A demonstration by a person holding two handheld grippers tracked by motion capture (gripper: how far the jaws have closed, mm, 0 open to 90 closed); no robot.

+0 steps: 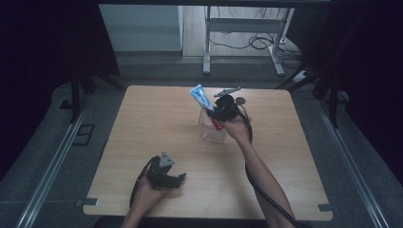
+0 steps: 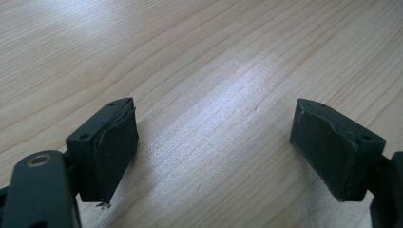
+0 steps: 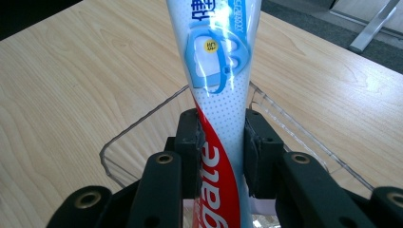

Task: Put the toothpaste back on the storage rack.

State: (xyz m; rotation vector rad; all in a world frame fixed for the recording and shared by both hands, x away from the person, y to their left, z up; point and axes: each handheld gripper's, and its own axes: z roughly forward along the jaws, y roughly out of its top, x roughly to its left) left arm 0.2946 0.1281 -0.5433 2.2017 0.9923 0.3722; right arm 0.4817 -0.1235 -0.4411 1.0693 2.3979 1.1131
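The toothpaste tube (image 3: 216, 95), glossy soft plastic in white, blue and red, stands tilted with its lower end inside the clear, thin-walled plastic container (image 3: 138, 130) near the desk's far edge, likely so it can be set down upright there. The right gripper (image 3: 221, 147) clasps its lower body between both pads. The left gripper (image 2: 221, 147) rests wide open and empty on the pale wood-grain desk (image 2: 199, 57).
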